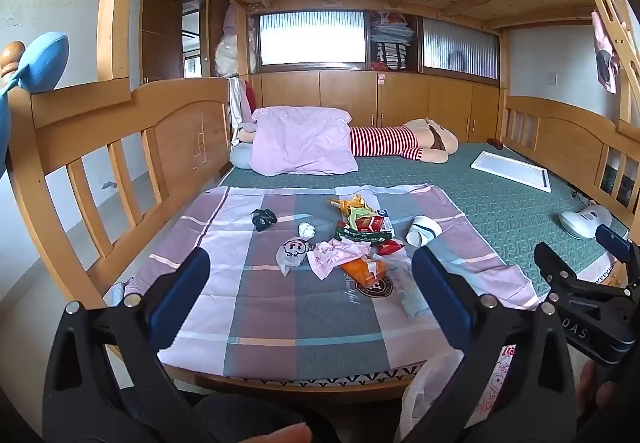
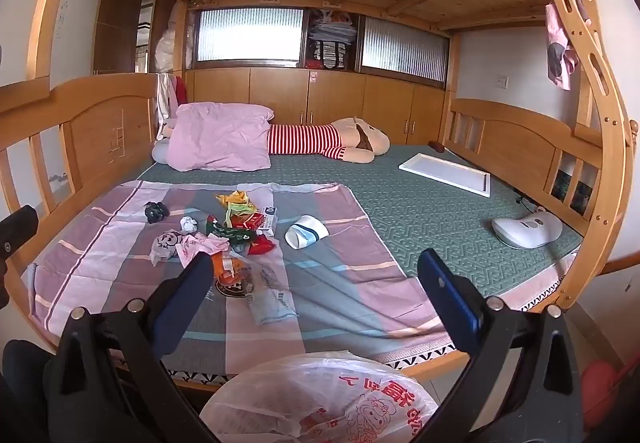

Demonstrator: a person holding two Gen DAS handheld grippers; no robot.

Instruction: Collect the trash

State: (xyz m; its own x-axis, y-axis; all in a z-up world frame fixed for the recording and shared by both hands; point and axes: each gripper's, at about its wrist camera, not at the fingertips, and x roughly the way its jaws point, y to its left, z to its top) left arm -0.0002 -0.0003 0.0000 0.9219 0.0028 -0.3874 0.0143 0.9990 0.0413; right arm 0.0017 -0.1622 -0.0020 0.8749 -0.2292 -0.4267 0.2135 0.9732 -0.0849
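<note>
1. Left wrist view: the left gripper (image 1: 310, 275) stands with its blue-padded jaws spread wide and nothing between them, hovering short of the bed. Collecting looks not yet begun: the whole heap of crumpled wrappers and papers (image 1: 352, 239) lies near the middle of the pink-and-grey checked cotton sheet (image 1: 280, 307).
   - Loose pieces: a black crumpled scrap (image 1: 263, 219) apart to the left, a small white paper ball (image 1: 307, 230), a thin white printed plastic bag (image 1: 294, 251), a glossy orange foil packet (image 1: 362, 270), and a white paper cup with a blue band (image 1: 423, 230) on its side to the right.
   - The right gripper (image 1: 592, 275) shows at the right edge.
2. Right wrist view: the right gripper (image 2: 316, 275) is likewise wide open and empty.
   - Below it, off the bed's near edge, gapes a translucent white plastic carrier bag with red print (image 2: 320, 399), thin and wrinkled, probably the collecting bag; I see no trash inside.
   - A flat clear plastic sleeve (image 2: 272, 305) lies nearest of the litter. Everything remains to be gathered.
</note>
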